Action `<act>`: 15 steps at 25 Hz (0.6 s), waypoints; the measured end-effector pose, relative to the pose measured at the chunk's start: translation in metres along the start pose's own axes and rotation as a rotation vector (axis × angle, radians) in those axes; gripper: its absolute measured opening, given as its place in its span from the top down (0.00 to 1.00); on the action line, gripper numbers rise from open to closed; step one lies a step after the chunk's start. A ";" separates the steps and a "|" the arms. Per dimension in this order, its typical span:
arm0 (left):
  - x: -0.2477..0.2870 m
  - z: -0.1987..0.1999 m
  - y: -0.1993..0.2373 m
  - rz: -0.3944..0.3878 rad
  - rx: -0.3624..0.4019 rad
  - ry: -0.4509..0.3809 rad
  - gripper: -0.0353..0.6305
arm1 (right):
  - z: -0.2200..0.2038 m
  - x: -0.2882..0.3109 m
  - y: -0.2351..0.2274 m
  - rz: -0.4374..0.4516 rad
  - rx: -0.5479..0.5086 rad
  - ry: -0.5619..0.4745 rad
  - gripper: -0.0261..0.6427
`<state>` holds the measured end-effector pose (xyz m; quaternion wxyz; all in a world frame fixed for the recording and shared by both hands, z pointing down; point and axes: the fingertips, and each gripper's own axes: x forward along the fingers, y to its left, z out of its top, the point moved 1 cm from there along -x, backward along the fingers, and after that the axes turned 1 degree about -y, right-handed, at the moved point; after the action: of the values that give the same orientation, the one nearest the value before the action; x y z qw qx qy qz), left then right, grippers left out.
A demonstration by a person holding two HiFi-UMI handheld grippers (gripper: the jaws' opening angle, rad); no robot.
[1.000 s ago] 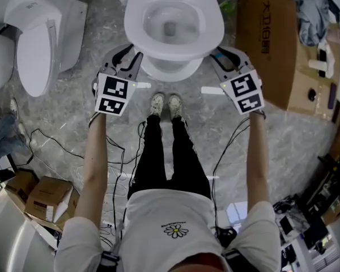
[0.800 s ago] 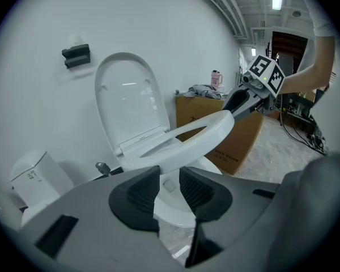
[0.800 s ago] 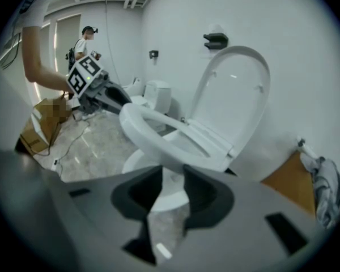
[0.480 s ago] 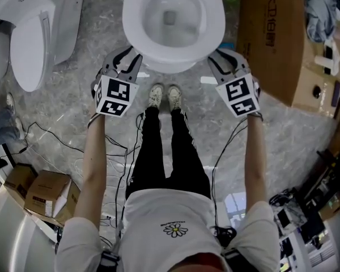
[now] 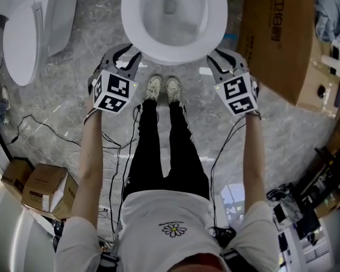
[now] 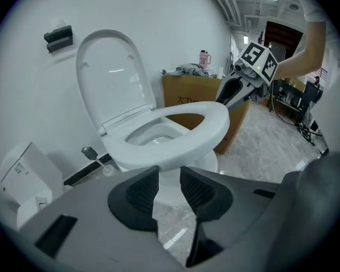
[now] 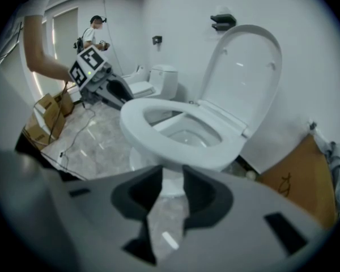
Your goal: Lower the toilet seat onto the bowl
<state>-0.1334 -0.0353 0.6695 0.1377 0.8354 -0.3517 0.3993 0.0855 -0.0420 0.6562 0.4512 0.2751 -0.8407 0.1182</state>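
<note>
Grey marble floor is seen beneath; the toilet seat is already laid flat on the bowl, lid upright. Jaws of the left gripper, just opened wider, and of the right gripper are held apart, empty. Lowering is judged done.

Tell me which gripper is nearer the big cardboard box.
Right. The right gripper hangs just beside the cardboard box; the left gripper, whose empty jaws have just been opening, is across the toilet from it.
</note>
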 end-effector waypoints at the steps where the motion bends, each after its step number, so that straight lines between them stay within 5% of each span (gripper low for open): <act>1: 0.003 -0.003 -0.001 0.003 0.002 0.003 0.74 | -0.003 0.003 0.001 -0.005 -0.003 0.001 0.76; 15: 0.045 -0.057 -0.019 0.002 -0.007 0.039 0.74 | -0.049 0.049 0.020 -0.066 -0.004 0.012 0.77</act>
<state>-0.1329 -0.0140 0.7412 0.1472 0.8267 -0.3509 0.4145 0.0861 -0.0208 0.7257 0.4607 0.3009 -0.8286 0.1031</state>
